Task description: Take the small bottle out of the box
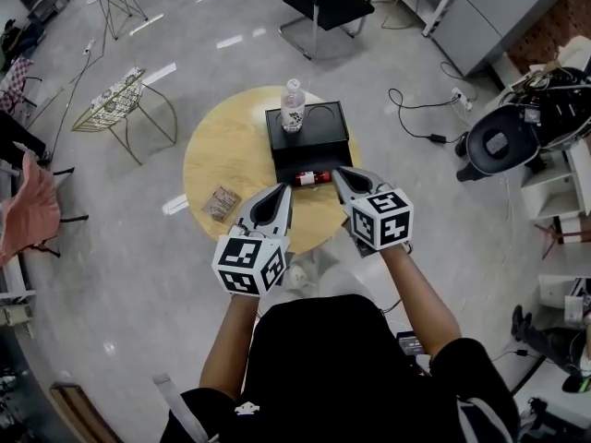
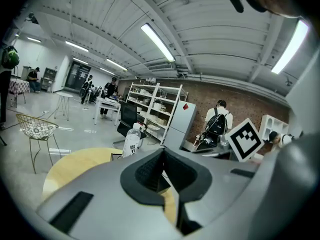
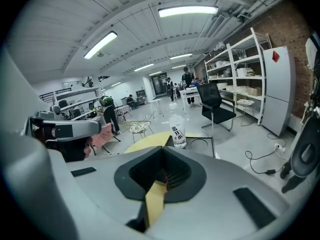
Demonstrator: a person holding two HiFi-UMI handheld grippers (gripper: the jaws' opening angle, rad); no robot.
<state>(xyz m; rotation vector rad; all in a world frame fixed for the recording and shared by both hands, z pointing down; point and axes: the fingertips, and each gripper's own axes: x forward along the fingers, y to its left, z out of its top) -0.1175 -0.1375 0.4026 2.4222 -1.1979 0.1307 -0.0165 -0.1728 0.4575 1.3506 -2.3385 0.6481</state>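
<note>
The water bottle [image 3: 177, 129] has a white label [image 3: 177, 132] with dark letters, too small to read. The cube [image 1: 247, 264] on the left tool [image 1: 283, 194] and the cube [image 1: 381, 218] on the right tool [image 1: 339, 173] show black-and-white square patterns, not words.

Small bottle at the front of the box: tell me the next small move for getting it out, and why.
Probably open the right gripper's jaws and ease them onto the small bottle. It lies on its side at the front of the box, just beyond that gripper's tip, and the jaws are together with nothing in them. The left gripper is shut too and sits further off.
</note>
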